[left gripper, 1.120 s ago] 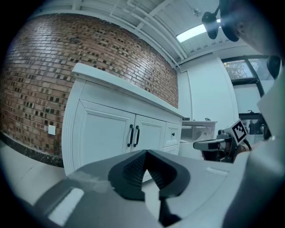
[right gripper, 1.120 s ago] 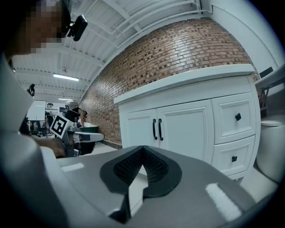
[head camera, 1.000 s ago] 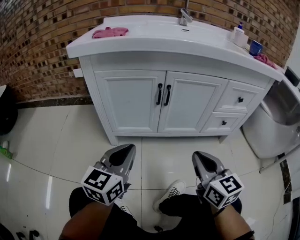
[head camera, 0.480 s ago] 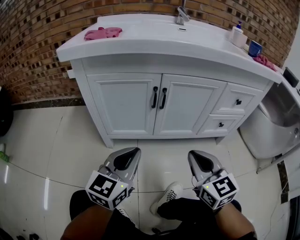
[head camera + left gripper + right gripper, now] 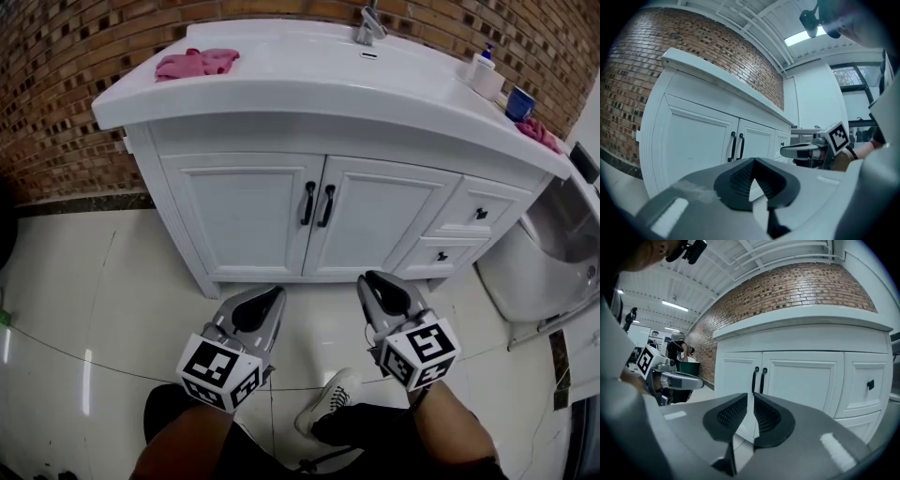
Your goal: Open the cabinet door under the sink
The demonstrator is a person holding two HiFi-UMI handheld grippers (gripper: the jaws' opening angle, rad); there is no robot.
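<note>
The white vanity cabinet (image 5: 253,220) stands under the sink with both doors closed. Two black vertical handles sit side by side at the middle seam, the left door handle (image 5: 307,202) and the right door handle (image 5: 326,205). My left gripper (image 5: 269,298) hovers low over the floor in front of the left door, shut and empty. My right gripper (image 5: 373,282) is shut and empty too, just short of the right door's lower edge. The left gripper view shows both handles (image 5: 736,146) ahead, beyond the left gripper (image 5: 752,165). In the right gripper view, the handles (image 5: 758,379) stand past the right gripper (image 5: 751,400).
Two small drawers (image 5: 481,213) with black knobs sit right of the doors. On the countertop (image 5: 309,80) are a pink cloth (image 5: 195,62), a faucet (image 5: 368,28), a soap bottle (image 5: 483,67) and a blue cup (image 5: 518,101). A white fixture (image 5: 553,253) stands at the right. The person's shoe (image 5: 328,398) rests on the tiled floor.
Both grippers have moved forward toward the cabinet doors, and the right one has shifted left toward the handles. The cabinet now looks nearer. Both jaws stay shut.
</note>
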